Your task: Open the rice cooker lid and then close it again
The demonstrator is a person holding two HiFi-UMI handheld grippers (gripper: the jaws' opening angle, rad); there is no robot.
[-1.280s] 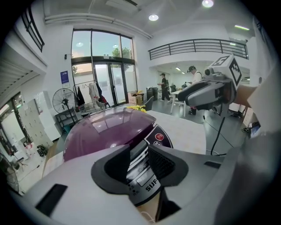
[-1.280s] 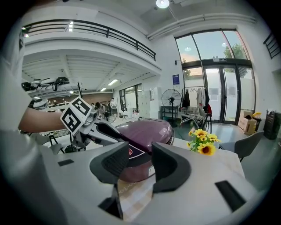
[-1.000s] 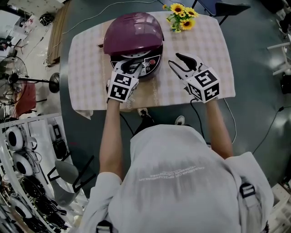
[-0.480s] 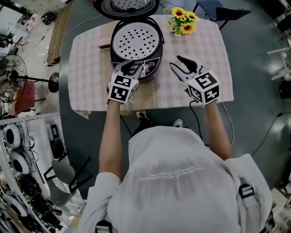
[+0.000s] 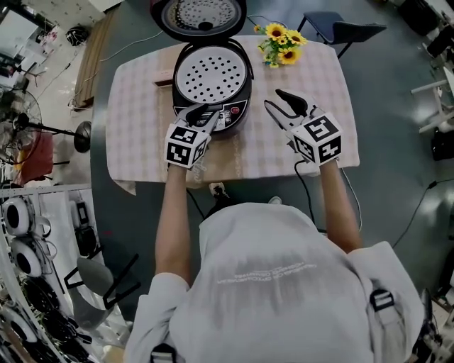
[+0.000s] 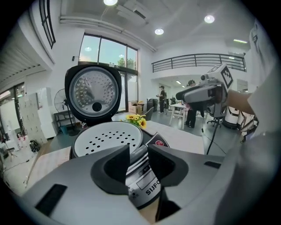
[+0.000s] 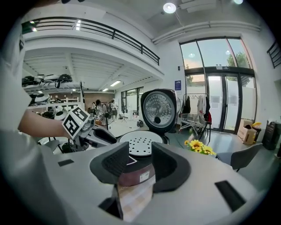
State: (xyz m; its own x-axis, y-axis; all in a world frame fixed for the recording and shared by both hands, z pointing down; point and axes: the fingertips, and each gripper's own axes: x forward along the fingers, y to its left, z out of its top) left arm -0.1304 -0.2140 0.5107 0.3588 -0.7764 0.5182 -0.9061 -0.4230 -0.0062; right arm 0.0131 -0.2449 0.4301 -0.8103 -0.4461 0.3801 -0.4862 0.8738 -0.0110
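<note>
Currently lid [image 5: 201, 14] up; rice cooker [image 5: 213, 74] front just beyond left gripper [image 5: 204, 115], jaws apart; right gripper [image 5: 274, 99] alongside, jaws apart.

head view steeply down over table [image 5: 142, 106]; both gripper views low, close, facing rice cooker [image 5: 213, 74].

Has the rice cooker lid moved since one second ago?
Yes. The lid swung up and back off the cooker body, toward the far edge of the table.

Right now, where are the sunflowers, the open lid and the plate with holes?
sunflowers [image 5: 275, 31]: head view, on a yellow bloom
open lid [image 5: 191, 10]: head view, on its shiny inner face
plate with holes [image 5: 213, 73]: head view, on its middle
</note>
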